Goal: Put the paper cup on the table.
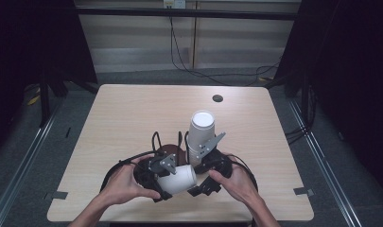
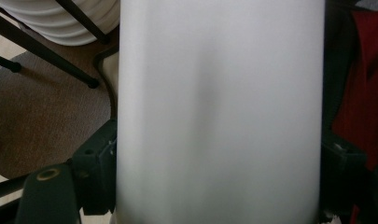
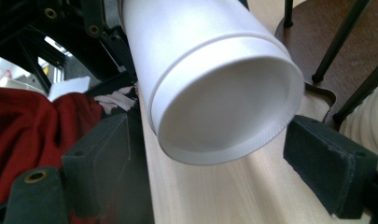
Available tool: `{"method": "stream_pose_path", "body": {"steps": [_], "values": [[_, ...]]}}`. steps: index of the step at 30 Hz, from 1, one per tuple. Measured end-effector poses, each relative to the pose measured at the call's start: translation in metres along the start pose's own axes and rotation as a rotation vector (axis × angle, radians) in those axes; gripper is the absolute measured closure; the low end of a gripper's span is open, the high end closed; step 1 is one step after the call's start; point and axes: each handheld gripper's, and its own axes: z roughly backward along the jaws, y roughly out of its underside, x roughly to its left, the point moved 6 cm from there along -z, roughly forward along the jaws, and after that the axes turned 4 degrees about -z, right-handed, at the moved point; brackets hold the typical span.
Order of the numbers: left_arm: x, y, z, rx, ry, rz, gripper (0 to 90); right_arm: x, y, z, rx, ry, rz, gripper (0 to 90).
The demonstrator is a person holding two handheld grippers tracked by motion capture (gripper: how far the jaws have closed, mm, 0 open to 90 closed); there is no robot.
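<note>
A single white paper cup [image 1: 178, 178] lies on its side near the table's front edge, with my left gripper [image 1: 166, 182] shut on its wall. In the left gripper view the cup [image 2: 219, 112] spans the whole gap between the two black jaws, which press on both sides. My right gripper [image 1: 199, 185] comes in from the right and faces the cup's recessed bottom end [image 3: 224, 107]. Its jaws stand wide on either side of that end, with the pads [image 3: 329, 163] close to the cup but not pressing on it.
A tall stack of white cups [image 1: 201, 132] stands behind the hands, beside a round brown base [image 1: 172, 150] with black wire posts. A dark grommet hole [image 1: 217, 98] sits far back on the wooden table [image 1: 127, 118]. Red cloth [image 3: 28, 126] hangs at the front edge.
</note>
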Motion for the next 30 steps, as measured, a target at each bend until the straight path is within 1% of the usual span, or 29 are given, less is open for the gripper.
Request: {"method": "stream_pose_path", "body": {"steps": [2,3,4,5,6,8,9,10,11,12,13,15,17,20,21,24,26,28,29,30], "values": [[-0.002,0.000,-0.001,0.021,-0.003,-0.010,19.5,-0.001,0.001,-0.004,-0.003,-0.007,-0.006,14.5],[-0.003,0.000,0.000,0.029,-0.001,-0.019,19.5,-0.001,0.003,-0.007,0.014,-0.014,-0.013,14.6],[-0.005,0.000,0.000,0.022,0.004,-0.012,19.5,0.000,0.004,-0.009,0.022,-0.008,-0.012,14.6],[-0.008,0.000,0.000,0.018,0.001,-0.017,19.5,0.001,0.004,-0.009,0.022,-0.005,-0.009,14.7],[-0.010,-0.001,0.001,0.014,0.000,-0.014,19.5,0.002,0.004,-0.010,0.020,-0.014,-0.004,14.8],[-0.014,0.000,0.000,0.021,0.011,-0.027,19.5,0.004,0.003,-0.011,0.017,-0.022,0.005,14.7],[-0.015,-0.001,0.000,0.019,0.010,-0.031,19.4,0.005,0.002,-0.011,0.025,-0.028,0.005,14.8],[-0.016,-0.002,0.000,0.019,0.017,-0.046,19.5,0.006,0.002,-0.012,0.027,-0.034,0.011,14.7],[-0.016,-0.002,0.000,0.019,0.017,-0.046,19.5,0.006,0.002,-0.012,0.027,-0.034,0.011,14.7],[-0.017,-0.002,-0.001,0.020,0.017,-0.046,19.5,0.010,0.001,-0.013,0.034,-0.049,0.017,14.7],[-0.018,-0.002,-0.002,0.021,0.025,-0.050,19.4,0.011,0.001,-0.014,0.043,-0.054,0.022,14.7],[-0.019,-0.003,-0.004,0.024,0.031,-0.061,19.4,0.013,0.000,-0.017,0.052,-0.067,0.045,14.7],[-0.022,-0.005,-0.005,0.030,0.037,-0.071,19.5,0.016,0.000,-0.018,0.068,-0.081,0.034,14.8],[-0.025,-0.006,-0.010,0.035,0.044,-0.068,19.4,0.016,-0.001,-0.019,0.067,-0.091,0.052,15.1],[-0.026,-0.007,-0.011,0.035,0.048,-0.068,19.4,0.016,-0.001,-0.019,0.074,-0.083,0.051,15.5],[-0.026,-0.007,-0.014,0.035,0.051,-0.066,19.4,0.016,0.000,-0.020,0.078,-0.089,0.061,15.8],[-0.026,-0.008,-0.012,0.034,0.053,-0.072,19.4,0.017,0.000,-0.020,0.084,-0.084,0.056,15.8],[-0.024,-0.007,-0.010,0.023,0.043,-0.066,19.4,0.017,0.001,-0.021,0.084,-0.092,0.056,15.7],[-0.024,-0.007,-0.010,0.021,0.049,-0.060,19.4,0.017,0.001,-0.021,0.086,-0.089,0.060,15.6],[-0.024,-0.006,-0.010,0.016,0.055,-0.063,19.4,0.018,0.001,-0.022,0.090,-0.091,0.054,15.4]]}}
